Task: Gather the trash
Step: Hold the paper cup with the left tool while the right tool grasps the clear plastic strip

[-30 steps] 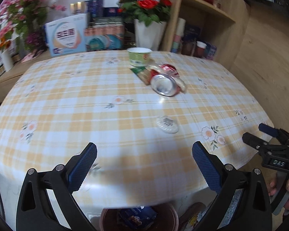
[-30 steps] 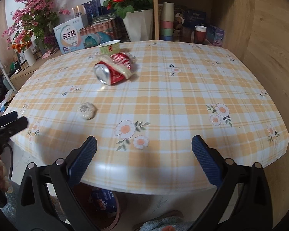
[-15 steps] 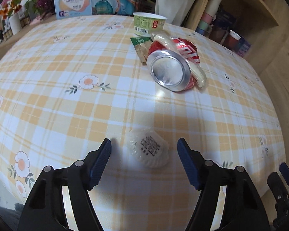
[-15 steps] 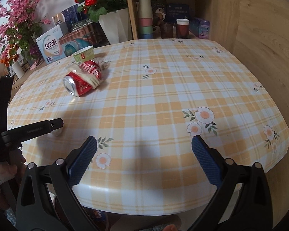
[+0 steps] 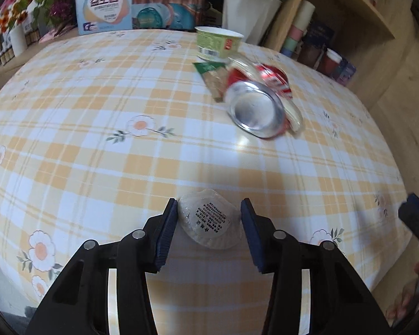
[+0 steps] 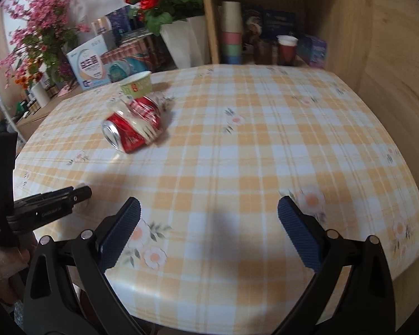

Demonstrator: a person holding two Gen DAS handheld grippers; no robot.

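Note:
A small clear plastic wrapper (image 5: 209, 223) with a printed label lies near the table's front edge. My left gripper (image 5: 208, 205) straddles it; the jaws are closing, the blue pads (image 5: 167, 229) right at its sides, and it looks uncrushed. From the right wrist view the left gripper (image 6: 78, 195) shows side-on at the left. Further back lie a crushed red can (image 5: 255, 109) (image 6: 131, 131) with a pale strip over it, a green sachet (image 5: 209, 75) and a green paper cup (image 5: 218, 44) (image 6: 137, 83). My right gripper (image 6: 209, 203) hovers over bare cloth, wide, jaws closing slightly with nothing between them.
The checked tablecloth (image 5: 97, 139) covers a rounded table. Behind it stand boxes (image 5: 109, 2), a white flower vase (image 5: 248, 14) and a wooden shelf (image 6: 265, 47) with stacked cups. A hand (image 6: 2, 265) holds the left gripper's handle. The right gripper's tip (image 5: 416, 215) shows blurred at the right edge.
The left gripper moved forward and down over the wrapper and its jaws narrowed from wide to just around it. The right gripper slid right along the table's edge.

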